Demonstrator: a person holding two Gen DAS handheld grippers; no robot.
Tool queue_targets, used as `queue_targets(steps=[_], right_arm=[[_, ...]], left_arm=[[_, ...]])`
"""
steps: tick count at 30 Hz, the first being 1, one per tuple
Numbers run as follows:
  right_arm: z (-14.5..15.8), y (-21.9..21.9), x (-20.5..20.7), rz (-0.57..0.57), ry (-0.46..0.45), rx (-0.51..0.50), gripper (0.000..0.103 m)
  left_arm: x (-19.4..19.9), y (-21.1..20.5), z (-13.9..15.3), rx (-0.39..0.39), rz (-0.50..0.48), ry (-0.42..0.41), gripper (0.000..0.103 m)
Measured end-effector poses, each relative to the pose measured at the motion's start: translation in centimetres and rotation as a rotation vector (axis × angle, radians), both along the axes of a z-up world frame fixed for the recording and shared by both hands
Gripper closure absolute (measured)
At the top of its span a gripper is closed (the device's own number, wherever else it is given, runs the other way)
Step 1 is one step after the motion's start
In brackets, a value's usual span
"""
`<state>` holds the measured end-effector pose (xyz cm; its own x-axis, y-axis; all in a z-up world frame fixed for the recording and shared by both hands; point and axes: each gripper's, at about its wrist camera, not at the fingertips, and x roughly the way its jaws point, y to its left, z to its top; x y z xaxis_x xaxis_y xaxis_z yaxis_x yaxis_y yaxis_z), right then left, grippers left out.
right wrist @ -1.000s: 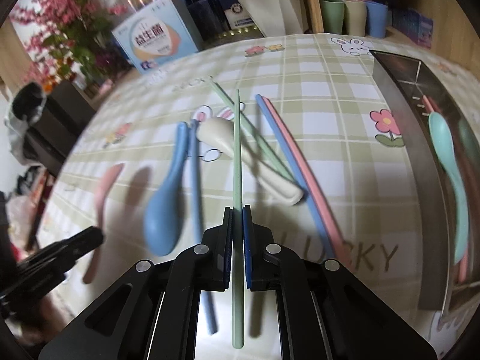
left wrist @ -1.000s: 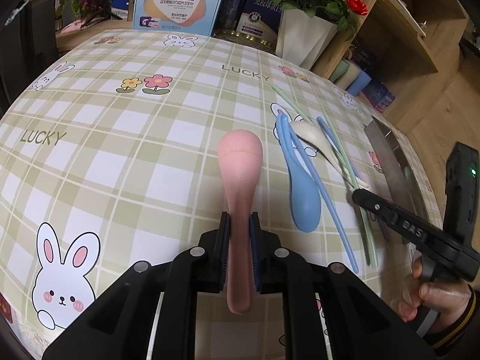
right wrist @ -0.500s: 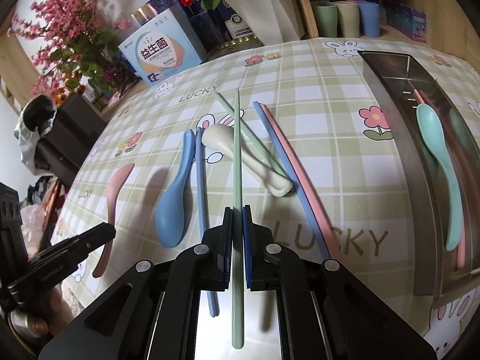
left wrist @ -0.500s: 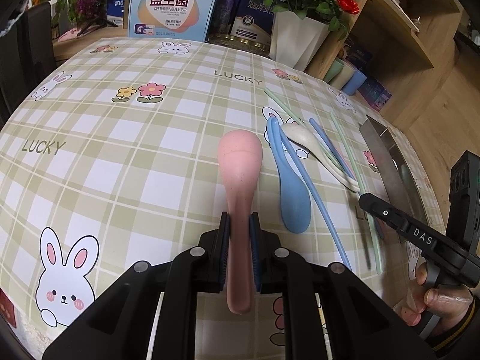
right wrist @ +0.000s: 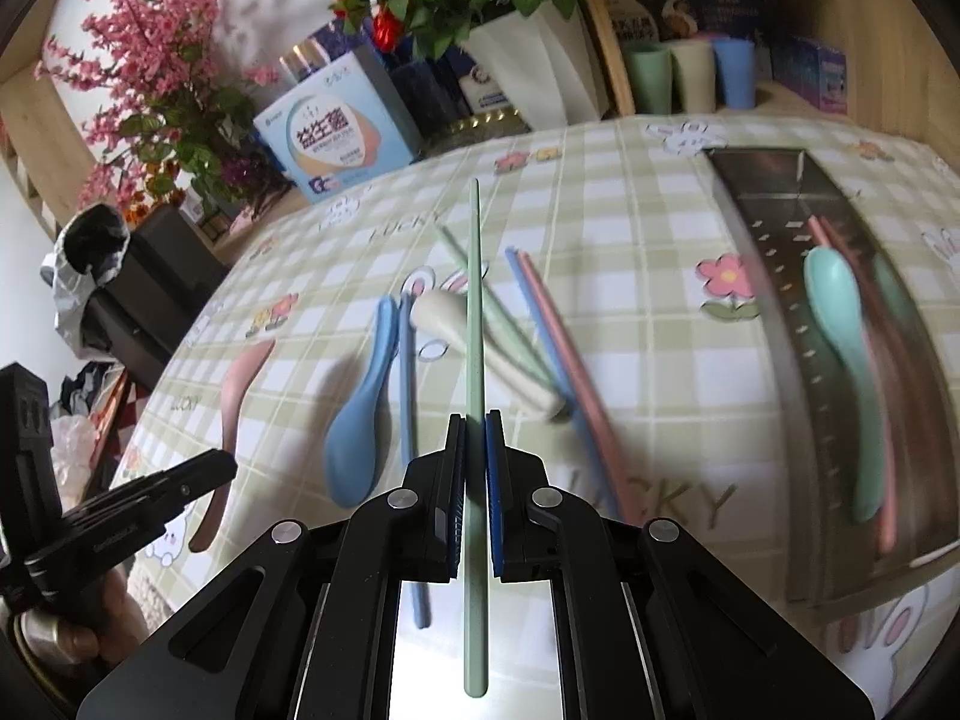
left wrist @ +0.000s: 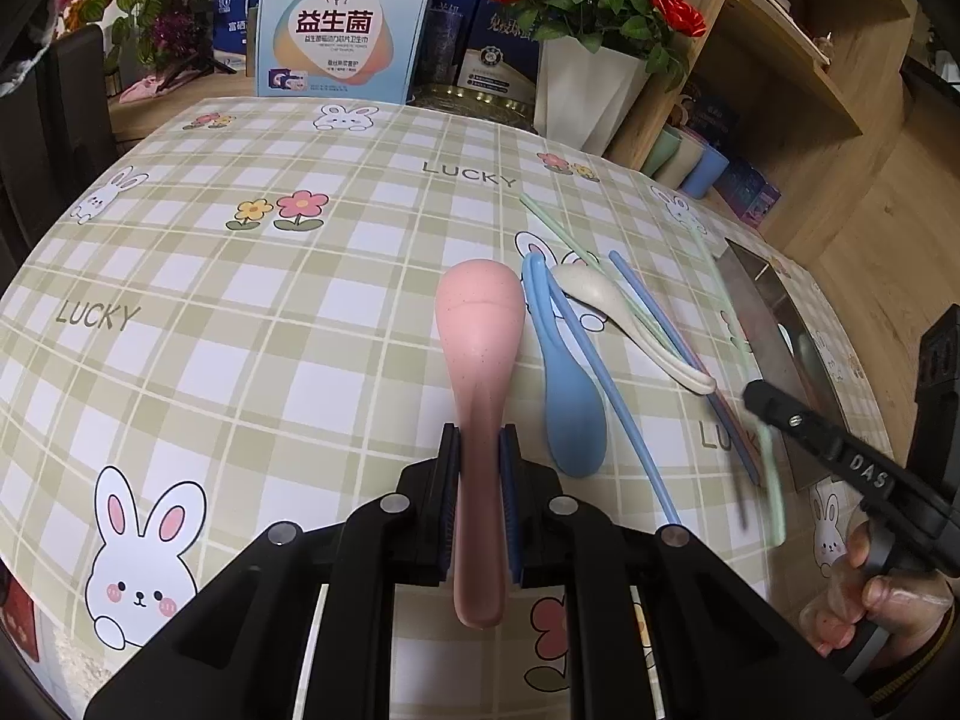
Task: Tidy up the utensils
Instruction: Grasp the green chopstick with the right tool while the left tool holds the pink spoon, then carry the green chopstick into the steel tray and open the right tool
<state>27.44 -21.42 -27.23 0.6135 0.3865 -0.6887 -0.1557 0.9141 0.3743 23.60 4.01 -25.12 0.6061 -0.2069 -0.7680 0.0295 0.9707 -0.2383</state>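
My left gripper point(left wrist: 480, 444) is shut on the handle of a pink spoon point(left wrist: 480, 336), bowl pointing away, held above the checked tablecloth. My right gripper point(right wrist: 475, 432) is shut on a green chopstick point(right wrist: 474, 312) that sticks out forward, lifted off the cloth. On the cloth lie a blue spoon point(right wrist: 360, 408), a blue chopstick point(right wrist: 408, 372), a cream spoon point(right wrist: 444, 318), another green chopstick point(right wrist: 510, 324), and a blue and a pink chopstick point(right wrist: 570, 360) side by side. A metal tray point(right wrist: 762, 300) at the right holds a teal spoon point(right wrist: 840, 324) and pink chopsticks.
At the table's far edge stand a printed box point(left wrist: 342, 36), a white vase with red roses point(left wrist: 582, 90) and several cups point(right wrist: 690, 81). A wooden shelf point(left wrist: 810, 60) rises behind at the right. A hand point(left wrist: 888, 606) holds the right gripper's handle.
The right gripper has lifted the green chopstick up off the cloth and tilted upward, so more of the room shows. The left gripper with the pink spoon has barely moved.
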Motion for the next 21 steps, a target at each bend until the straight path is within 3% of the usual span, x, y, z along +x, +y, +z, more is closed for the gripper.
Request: queue_targets(steps=[11,21], right_arm=[[2.3,-7.3,0.4,-0.163,-0.048,-0.059,0.097],[0.2,-13.2,1.4,-0.287,0.066,-0.198,0.097]], left_arm=[[0.7,-0.6,1.2,0.005,-0.005,-0.027,0.09],[1.1,-1.2,1.0,-0.001,-0.02,-0.018,0.09]])
